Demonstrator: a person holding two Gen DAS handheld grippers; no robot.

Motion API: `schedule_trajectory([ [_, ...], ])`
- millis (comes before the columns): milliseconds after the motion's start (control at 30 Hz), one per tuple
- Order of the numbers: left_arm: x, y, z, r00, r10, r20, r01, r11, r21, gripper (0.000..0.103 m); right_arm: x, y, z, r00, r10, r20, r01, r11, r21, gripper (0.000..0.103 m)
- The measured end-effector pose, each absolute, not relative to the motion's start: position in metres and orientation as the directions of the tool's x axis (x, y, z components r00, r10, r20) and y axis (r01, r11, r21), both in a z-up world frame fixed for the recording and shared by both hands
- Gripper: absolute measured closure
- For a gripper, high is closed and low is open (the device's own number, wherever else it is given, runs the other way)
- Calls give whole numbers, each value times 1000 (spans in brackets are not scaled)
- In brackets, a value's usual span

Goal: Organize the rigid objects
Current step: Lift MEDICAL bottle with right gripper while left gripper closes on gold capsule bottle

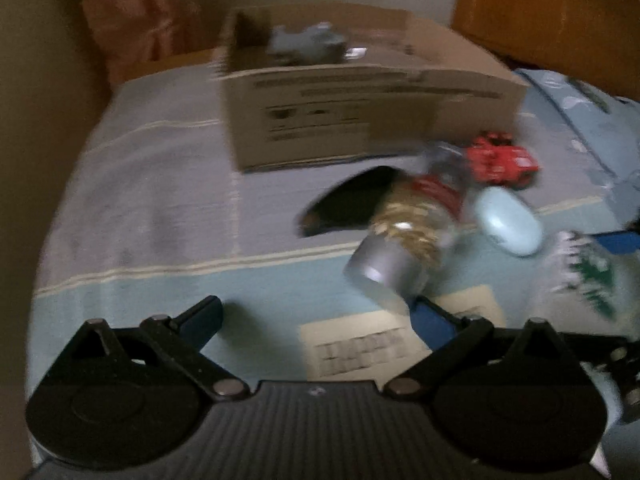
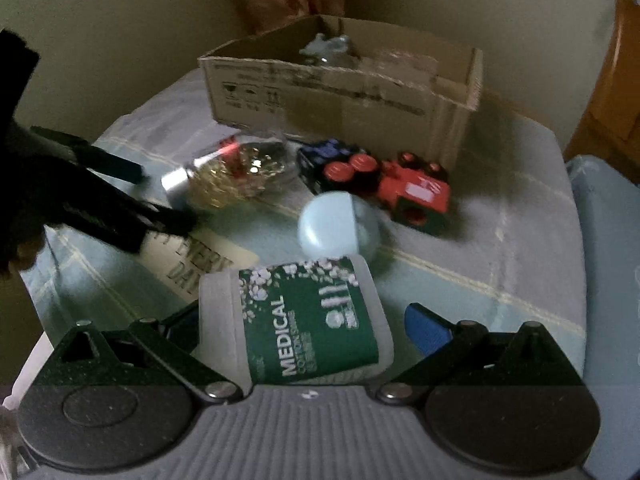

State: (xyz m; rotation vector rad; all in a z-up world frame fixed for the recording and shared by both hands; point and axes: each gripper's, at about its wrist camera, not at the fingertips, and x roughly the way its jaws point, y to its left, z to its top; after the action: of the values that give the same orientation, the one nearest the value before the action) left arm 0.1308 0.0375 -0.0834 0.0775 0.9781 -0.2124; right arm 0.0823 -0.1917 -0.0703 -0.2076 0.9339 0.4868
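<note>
A cardboard box point(image 1: 360, 116) point(image 2: 340, 92) stands at the back of the bed with a grey-blue item point(image 1: 308, 42) inside. In front of it lie a clear jar point(image 1: 404, 232) point(image 2: 236, 172) with a silver lid, a red toy truck point(image 1: 500, 158) point(image 2: 412, 188), a pale blue egg-shaped case point(image 1: 508, 220) point(image 2: 340, 228) and a green-labelled "Medical" container point(image 2: 308, 324) point(image 1: 580, 276). My left gripper point(image 1: 316, 320) is open, its right finger by the jar's lid. My right gripper point(image 2: 308, 328) is open with the container lying between its fingers.
The bed has a grey and pale blue striped cover point(image 1: 160, 200). A printed paper card point(image 1: 360, 344) point(image 2: 200, 256) lies on it. A wooden cabinet point(image 1: 552, 16) stands at the back right. A dark item point(image 1: 348, 204) lies behind the jar.
</note>
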Motion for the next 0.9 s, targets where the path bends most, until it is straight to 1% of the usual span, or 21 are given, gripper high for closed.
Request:
schedule_trajectory([
  [67,135,50,-85,548,-104,-830,170,985,-11,3,80,-196,-72,496,305,-813,-484,874,33,0],
  [233,139,69,-83,562,-52,-825,106,994,9,3,76,-204,-75,500,305,-811,-474,880,39,0],
  [400,124,59,-79,558,-128,-820,185,982,-27,3,73,-204,-76,503,313,-806,-504,863,21,0],
  [667,108,14,-73,591,-236,-771,321,946,-43,3,74,-200,-78,508,336,-793,-543,840,8,0],
  [767,112,-2,-75,597,-248,-763,335,941,-44,3,74,-203,-79,501,349,-792,-539,842,31,0],
  [900,120,-15,-85,592,-234,-771,317,947,-44,3,72,-208,-81,496,353,-793,-534,844,42,0],
])
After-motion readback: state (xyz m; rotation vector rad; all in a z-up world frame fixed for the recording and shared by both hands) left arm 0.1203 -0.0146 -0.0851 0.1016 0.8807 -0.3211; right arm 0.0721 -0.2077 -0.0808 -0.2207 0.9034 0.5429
